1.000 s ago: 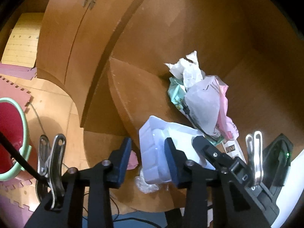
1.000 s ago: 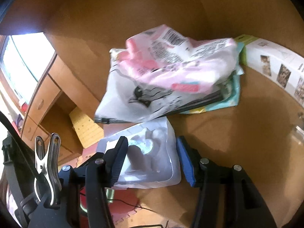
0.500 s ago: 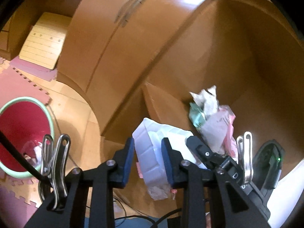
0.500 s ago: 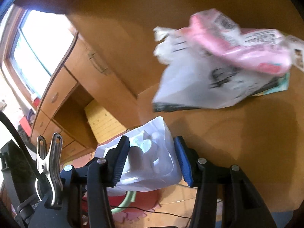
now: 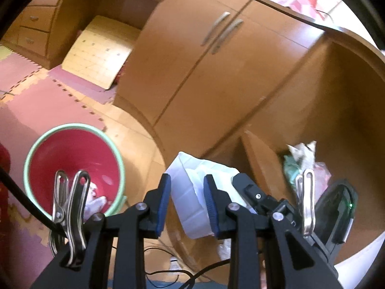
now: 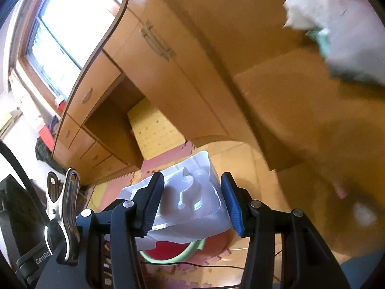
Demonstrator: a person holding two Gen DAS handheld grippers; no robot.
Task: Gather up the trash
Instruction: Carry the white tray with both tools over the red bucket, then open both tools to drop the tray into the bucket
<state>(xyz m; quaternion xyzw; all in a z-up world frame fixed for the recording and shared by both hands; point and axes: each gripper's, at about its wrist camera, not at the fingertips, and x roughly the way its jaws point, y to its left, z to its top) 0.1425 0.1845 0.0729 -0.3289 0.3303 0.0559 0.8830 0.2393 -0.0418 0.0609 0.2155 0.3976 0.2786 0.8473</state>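
Observation:
Both grippers hold one white moulded plastic packaging tray (image 5: 192,197), which also shows in the right wrist view (image 6: 190,200). My left gripper (image 5: 187,202) is shut on its side. My right gripper (image 6: 192,202) grips its other end. The tray hangs in the air off the wooden table edge (image 5: 255,159). A red bin with a green rim (image 5: 72,168) stands on the floor to the lower left, with some white scraps inside. In the right wrist view part of the bin (image 6: 173,252) shows just below the tray. More trash (image 5: 303,161), crumpled paper and plastic bags, lies on the table.
A wooden cabinet with two handles (image 5: 221,31) stands behind. Pink foam floor mats (image 5: 36,96) and a yellow panel (image 5: 101,48) cover the floor. Cables (image 5: 168,269) run across the floor below the grippers. The blurred trash pile (image 6: 336,24) fills the upper right of the right wrist view.
Both grippers have lifted the white tray off the table and carried it left, away from the trash pile, toward the red bin, which is now more in view.

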